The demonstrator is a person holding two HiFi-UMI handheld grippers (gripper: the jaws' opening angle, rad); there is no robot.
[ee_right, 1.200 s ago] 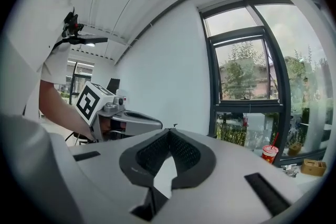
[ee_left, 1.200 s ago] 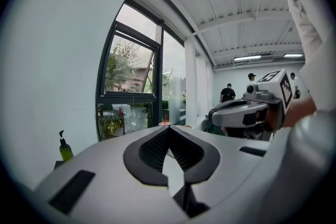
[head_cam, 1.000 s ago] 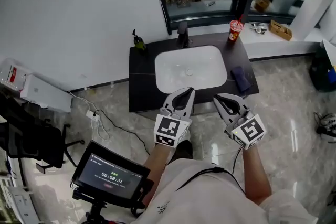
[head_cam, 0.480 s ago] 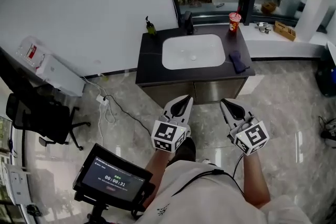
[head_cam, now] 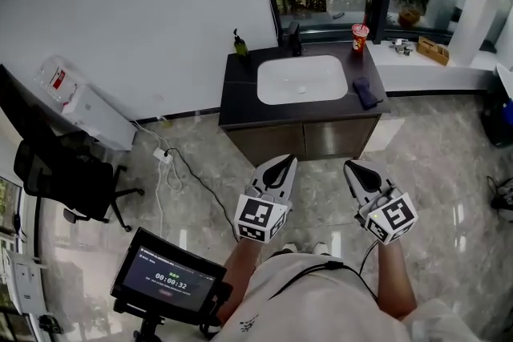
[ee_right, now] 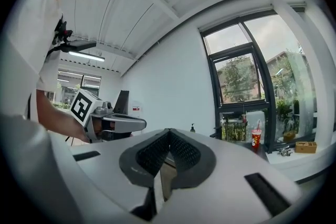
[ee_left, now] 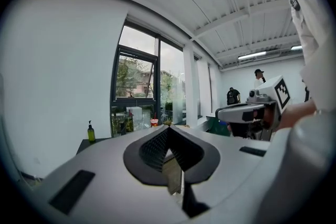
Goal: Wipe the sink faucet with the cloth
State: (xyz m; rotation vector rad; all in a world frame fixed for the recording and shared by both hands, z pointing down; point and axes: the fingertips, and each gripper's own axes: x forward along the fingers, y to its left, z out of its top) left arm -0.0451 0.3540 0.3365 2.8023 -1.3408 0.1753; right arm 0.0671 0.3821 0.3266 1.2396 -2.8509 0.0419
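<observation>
The dark vanity (head_cam: 240, 100) with its white basin (head_cam: 302, 79) stands far ahead by the window. A black faucet (head_cam: 295, 36) rises behind the basin. The dark blue cloth (head_cam: 365, 91) lies folded on the counter, right of the basin. My left gripper (head_cam: 284, 161) and right gripper (head_cam: 353, 167) hang side by side over the floor, well short of the vanity, both shut and holding nothing. In the left gripper view the pads (ee_left: 157, 147) meet at the tip; in the right gripper view the pads (ee_right: 157, 152) meet too.
A green soap bottle (head_cam: 240, 44) and a red cup (head_cam: 360, 36) stand on the counter's back corners. An office chair (head_cam: 64, 176), floor cables (head_cam: 172, 168) and a tablet on a stand (head_cam: 168, 278) are at the left. A wooden box (head_cam: 433, 50) sits on the window ledge.
The vanity has shrunk and slid up the head view: the person has stepped back from it, and both shut grippers have come away with them.
</observation>
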